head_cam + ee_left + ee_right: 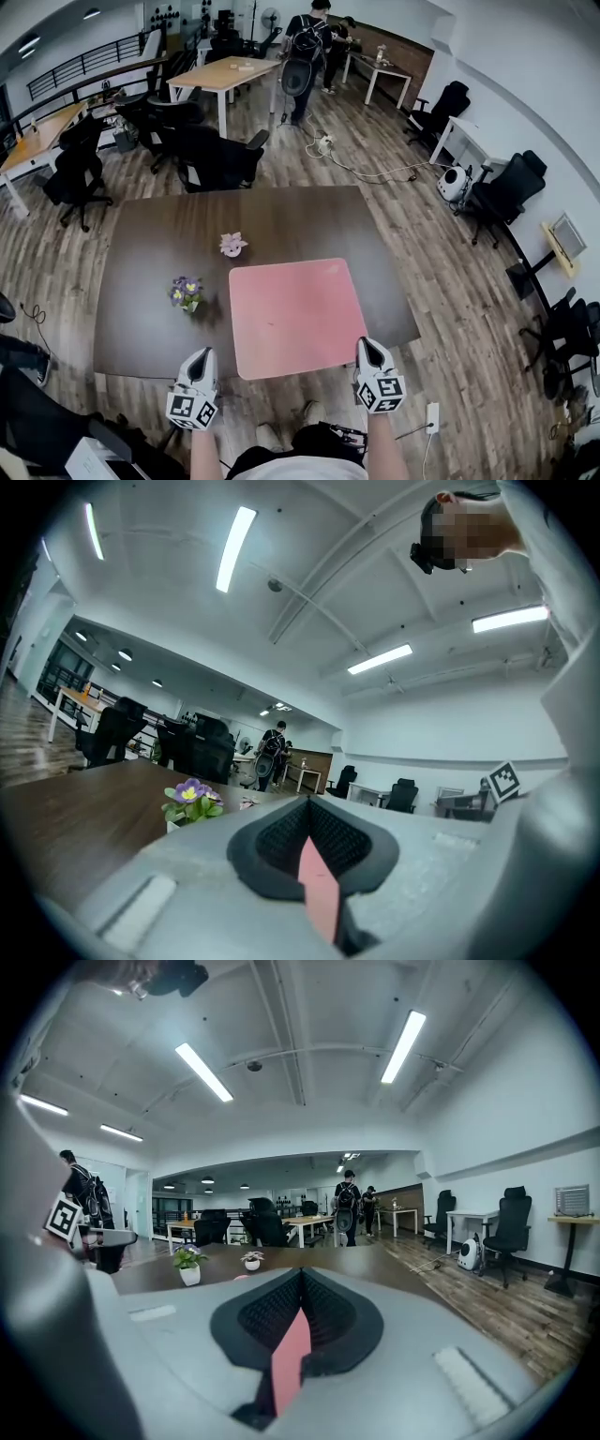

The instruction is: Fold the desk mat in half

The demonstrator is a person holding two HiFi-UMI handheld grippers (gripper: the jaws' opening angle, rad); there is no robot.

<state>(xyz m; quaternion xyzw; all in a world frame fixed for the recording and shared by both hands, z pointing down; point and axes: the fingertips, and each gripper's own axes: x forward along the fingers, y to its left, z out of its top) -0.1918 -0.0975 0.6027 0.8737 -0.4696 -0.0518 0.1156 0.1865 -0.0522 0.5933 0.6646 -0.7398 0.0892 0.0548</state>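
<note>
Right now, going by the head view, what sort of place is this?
Most likely an open-plan office. Several light wood desks stand about with black swivel chairs around them, long ceiling strip lights run overhead, and the pink desk mat lies on a large dark table.

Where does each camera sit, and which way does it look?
Head view: on the person's head, looking down at the table and pink desk mat; left tongs, right tongs and forearms show.
Left gripper view: on the left tongs, facing across the table past a purple flower pot; its jaws pinch the mat.
Right gripper view: on the right tongs, facing likewise; jaws pinch the mat.
Both gripper views share that flower pot.
</note>
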